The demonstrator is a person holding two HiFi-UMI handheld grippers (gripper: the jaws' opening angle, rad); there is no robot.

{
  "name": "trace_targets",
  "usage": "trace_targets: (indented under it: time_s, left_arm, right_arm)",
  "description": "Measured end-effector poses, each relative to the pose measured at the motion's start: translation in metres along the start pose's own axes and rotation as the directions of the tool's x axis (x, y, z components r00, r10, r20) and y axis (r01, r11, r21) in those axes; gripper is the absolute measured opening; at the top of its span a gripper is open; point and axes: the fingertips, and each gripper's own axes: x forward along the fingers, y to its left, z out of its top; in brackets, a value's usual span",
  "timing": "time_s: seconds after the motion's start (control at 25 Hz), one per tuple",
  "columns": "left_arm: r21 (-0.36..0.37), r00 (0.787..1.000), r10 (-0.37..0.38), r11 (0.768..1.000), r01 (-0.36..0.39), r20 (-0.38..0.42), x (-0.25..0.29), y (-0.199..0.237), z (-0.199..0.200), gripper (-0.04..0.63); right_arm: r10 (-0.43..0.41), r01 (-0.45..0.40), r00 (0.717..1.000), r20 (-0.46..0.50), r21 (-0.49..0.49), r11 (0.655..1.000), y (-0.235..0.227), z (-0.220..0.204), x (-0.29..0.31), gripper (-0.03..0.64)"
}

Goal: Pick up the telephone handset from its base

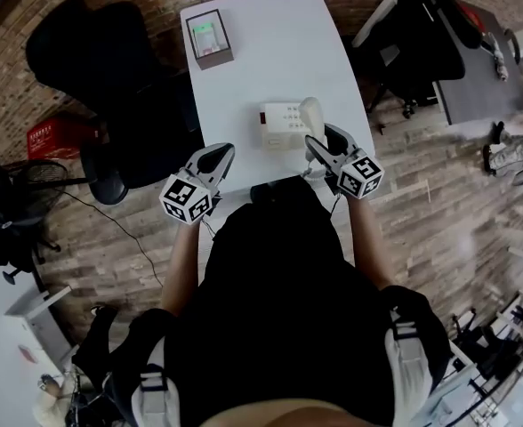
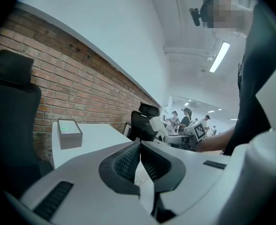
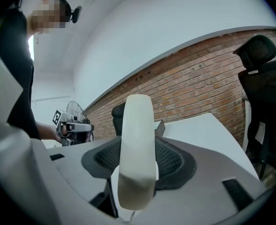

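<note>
The cream telephone handset (image 1: 312, 116) is lifted off the white telephone base (image 1: 279, 124) and stands upright between the jaws of my right gripper (image 1: 319, 145), which is shut on it. In the right gripper view the handset (image 3: 137, 139) fills the gap between the dark pads (image 3: 175, 161). The base lies on the white table (image 1: 270, 52), just left of the handset. My left gripper (image 1: 219, 158) hovers over the table's near edge, left of the base. Its jaws are shut on nothing (image 2: 139, 156).
A grey box with a green-lit top (image 1: 210, 38) stands at the table's far left corner. Black office chairs (image 1: 110, 69) stand left of the table, with a red crate (image 1: 52, 136) and a fan (image 1: 12, 203) farther left. A dark desk (image 1: 479, 78) is at the right.
</note>
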Motion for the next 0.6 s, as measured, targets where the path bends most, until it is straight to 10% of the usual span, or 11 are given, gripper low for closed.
trace_targets:
  time_s: [0.6]
  left_arm:
    - [-0.032, 0.999, -0.038, 0.999, 0.038, -0.001, -0.01, 0.009, -0.012, 0.02]
  right_arm:
    - [-0.036, 0.036, 0.999, -0.022, 0.001, 0.999, 0.011, -0.007, -0.001, 0.21]
